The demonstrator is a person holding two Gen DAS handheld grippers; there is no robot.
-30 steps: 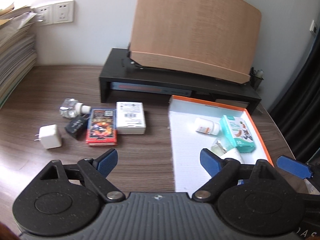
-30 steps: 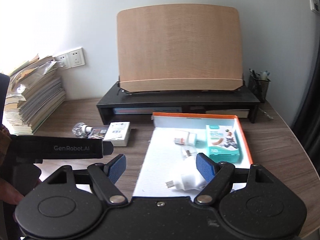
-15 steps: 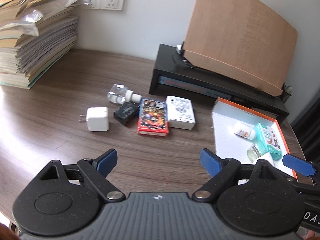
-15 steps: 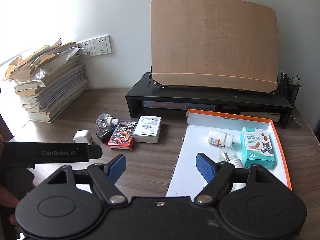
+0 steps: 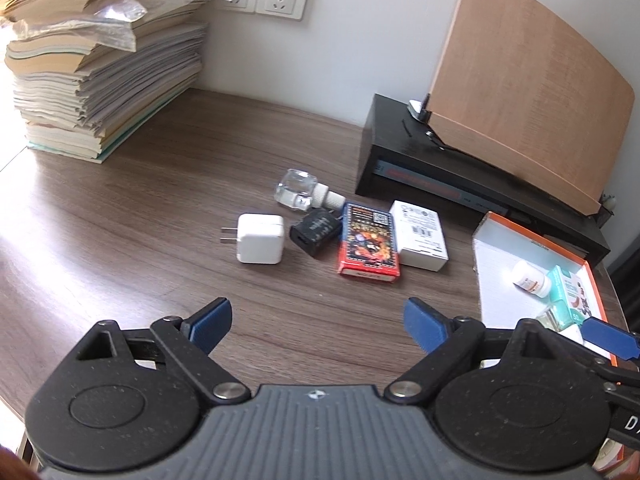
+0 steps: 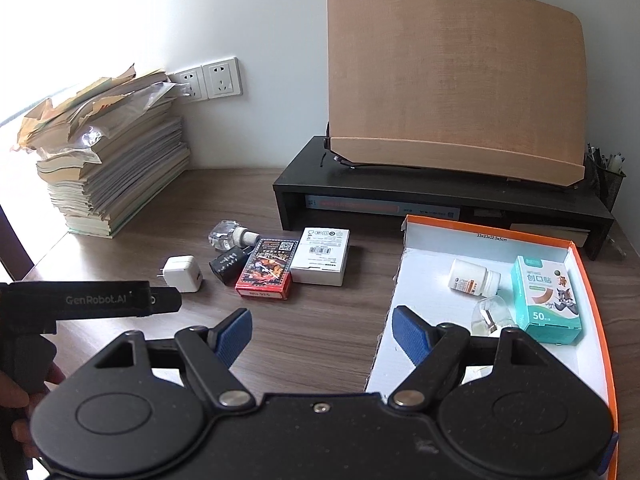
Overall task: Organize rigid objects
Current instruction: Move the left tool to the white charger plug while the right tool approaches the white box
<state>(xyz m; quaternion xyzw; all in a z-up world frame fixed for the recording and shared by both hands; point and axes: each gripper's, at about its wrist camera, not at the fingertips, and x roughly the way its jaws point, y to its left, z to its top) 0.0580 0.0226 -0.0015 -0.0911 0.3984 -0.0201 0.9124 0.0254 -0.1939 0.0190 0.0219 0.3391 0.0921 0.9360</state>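
Hovering over the wooden desk (image 5: 120, 216), both grippers are spread wide with nothing between the fingers. The left gripper (image 5: 318, 320) has bare wood right under it. Just ahead of it sits the loose cluster: white charger (image 5: 260, 239), black adapter (image 5: 316, 232) touching the red card box (image 5: 369, 245), then the white box (image 5: 420, 235) right beside that, with the clear glass bottle (image 5: 298, 192) lying on its side behind them.

The right gripper (image 6: 322, 332) hangs at the near left edge of the orange-rimmed tray (image 6: 592, 288). Ahead and to its right inside the tray: a small clear bottle (image 6: 490, 314), the white pill bottle (image 6: 474, 278) on its side, and the teal bandage box (image 6: 546, 300). Farther back there's the black riser (image 6: 440, 196) with a wooden book stand (image 6: 452, 76), and far left a paper stack (image 6: 116, 160).
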